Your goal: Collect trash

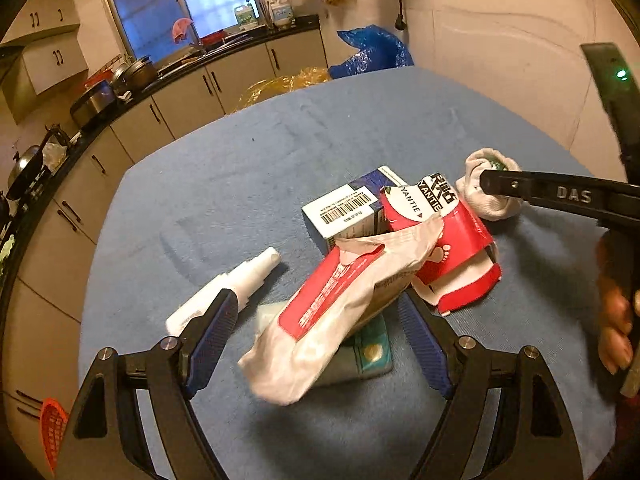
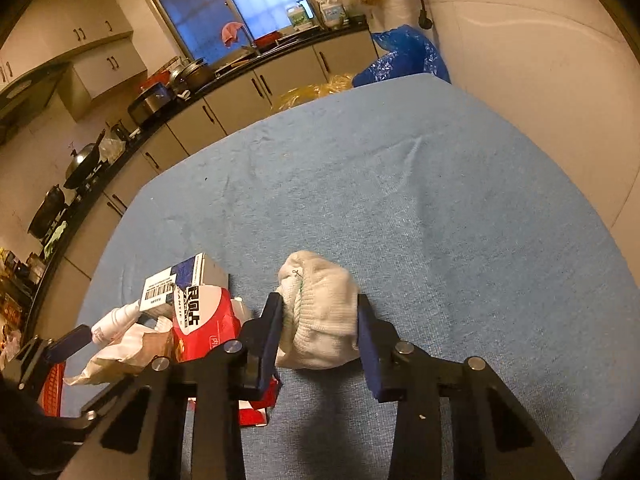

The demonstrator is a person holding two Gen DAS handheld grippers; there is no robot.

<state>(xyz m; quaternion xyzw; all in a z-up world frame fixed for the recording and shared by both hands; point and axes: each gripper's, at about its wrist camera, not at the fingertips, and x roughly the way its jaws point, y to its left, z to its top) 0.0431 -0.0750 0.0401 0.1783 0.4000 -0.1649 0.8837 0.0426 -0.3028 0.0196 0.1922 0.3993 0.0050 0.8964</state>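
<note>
A heap of trash lies on the blue-covered table: a crumpled white-and-red paper bag, a torn red-and-white carton, a white-and-blue box with a barcode, a white spray bottle and a teal pack under the bag. My left gripper is open, its blue pads on either side of the paper bag without pressing it. My right gripper is shut on a rolled white sock just right of the heap. The left wrist view also shows the sock.
A blue plastic bag and a yellow one sit beyond the table's far edge. Kitchen cabinets and a counter with pots run along the left. A red basket is low at the left. A person's hand holds the right gripper.
</note>
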